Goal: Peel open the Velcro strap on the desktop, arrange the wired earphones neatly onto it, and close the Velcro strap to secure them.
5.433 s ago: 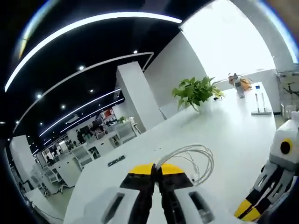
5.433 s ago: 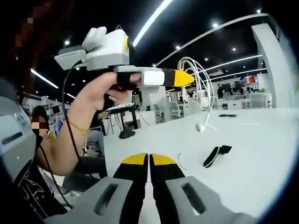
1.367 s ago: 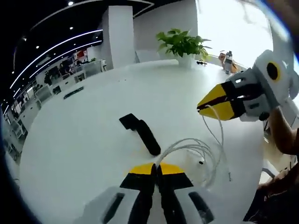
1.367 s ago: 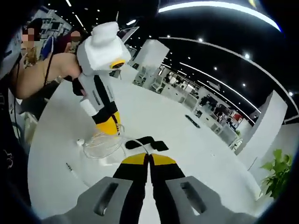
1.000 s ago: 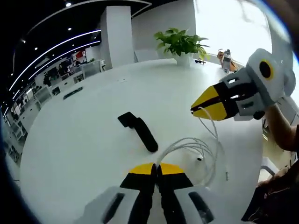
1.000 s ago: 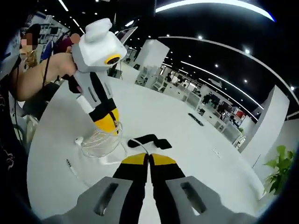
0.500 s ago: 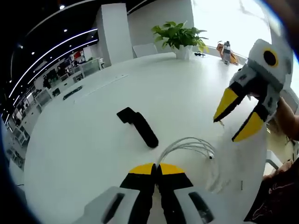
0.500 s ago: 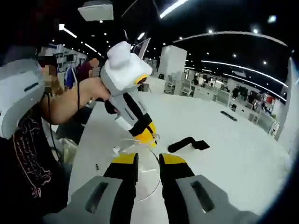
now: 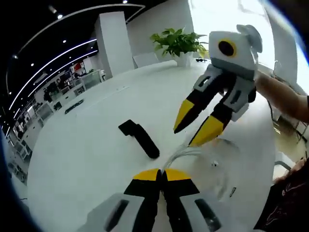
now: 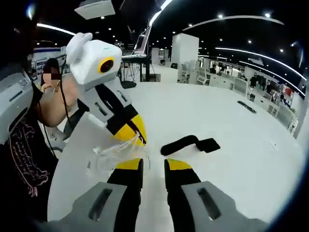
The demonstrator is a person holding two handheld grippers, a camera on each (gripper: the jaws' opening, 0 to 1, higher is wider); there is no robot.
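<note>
Right gripper lets go of the earphones

The right gripper (image 9: 197, 126), clamped on a cable strand a second ago, now has its jaws apart above the coil. The left gripper (image 9: 161, 175) stays clamped on the earphones (image 9: 203, 157), just beside the black strap (image 9: 140, 137) lying unopened on the bench (image 9: 87, 145); peeling comes next.

Your wired earphones (image 9: 203, 157) smear into a pale blur at lower centre of the left gripper view, loops uncountable. In the right gripper view, the left gripper (image 10: 131, 134) covers part of that coil. Distant desks at upper right stay indistinct.
</note>
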